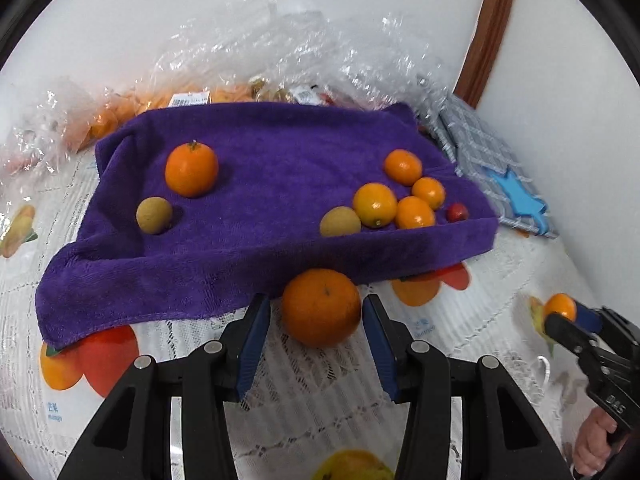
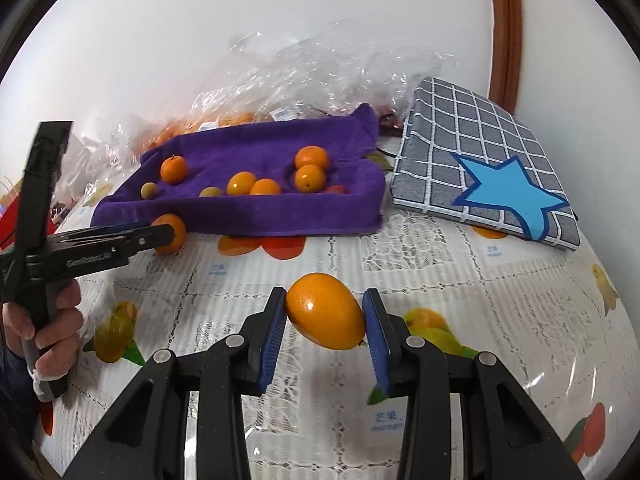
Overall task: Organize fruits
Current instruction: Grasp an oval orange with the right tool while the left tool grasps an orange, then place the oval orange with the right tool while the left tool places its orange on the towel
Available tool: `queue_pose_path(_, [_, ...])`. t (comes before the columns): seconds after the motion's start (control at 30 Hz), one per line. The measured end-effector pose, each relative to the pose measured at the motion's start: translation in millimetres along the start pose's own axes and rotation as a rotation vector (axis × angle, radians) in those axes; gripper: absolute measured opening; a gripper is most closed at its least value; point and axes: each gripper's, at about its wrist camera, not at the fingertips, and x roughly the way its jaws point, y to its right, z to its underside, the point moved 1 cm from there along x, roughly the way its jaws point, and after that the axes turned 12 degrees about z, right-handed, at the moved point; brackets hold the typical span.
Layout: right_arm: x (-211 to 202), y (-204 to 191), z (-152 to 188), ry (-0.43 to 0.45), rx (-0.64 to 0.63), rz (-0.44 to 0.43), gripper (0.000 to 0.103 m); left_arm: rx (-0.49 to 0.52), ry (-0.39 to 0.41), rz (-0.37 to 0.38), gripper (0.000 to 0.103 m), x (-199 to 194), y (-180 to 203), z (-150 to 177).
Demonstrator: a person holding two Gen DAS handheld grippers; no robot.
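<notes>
A purple towel (image 1: 260,200) (image 2: 260,208) lies on the table and bears several fruits. On its left are an orange (image 1: 192,170) and a round brownish fruit (image 1: 154,215). On its right a cluster of small oranges (image 1: 415,213), a second brownish fruit (image 1: 340,222) and a tiny red fruit (image 1: 457,212). My left gripper (image 1: 316,308) (image 2: 170,232) is shut on a large orange (image 1: 322,308) (image 2: 176,236) at the towel's near edge. My right gripper (image 2: 325,314) (image 1: 568,314) is shut on an oval yellow-orange fruit (image 2: 326,312) (image 1: 560,306) above the tablecloth, in front of the towel.
Clear plastic bags (image 1: 280,60) holding more fruit pile up behind the towel against the white wall. A grey checked cushion with a blue star (image 2: 508,192) lies right of the towel. A brown wooden frame (image 2: 508,32) stands behind it. The fruit-print tablecloth (image 2: 440,264) covers the table.
</notes>
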Motion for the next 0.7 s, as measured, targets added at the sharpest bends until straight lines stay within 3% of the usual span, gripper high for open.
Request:
queue_pose_path(0.1, [2,2,0,-0.002,0.004,-0.003,0.038,0.005,-0.019,-0.019,0.045,7,4,-1])
queue_pose_path(0.13, [3,2,0,-0.004,0.006,-0.006,0.038,0.007,-0.017,-0.018,0.039,8,5,-2])
queue_pose_path(0.33, [8,-2,-8,-0.006,0.012,-0.020,0.038,-0.027,0.018,0.016,0.039,-14,-2,1])
queue_pose_path(0.7, [14,-15,-80,0.080,0.009,-0.053,0.038,-0.084,0.133,-0.041,0.039,-63,-36,-40])
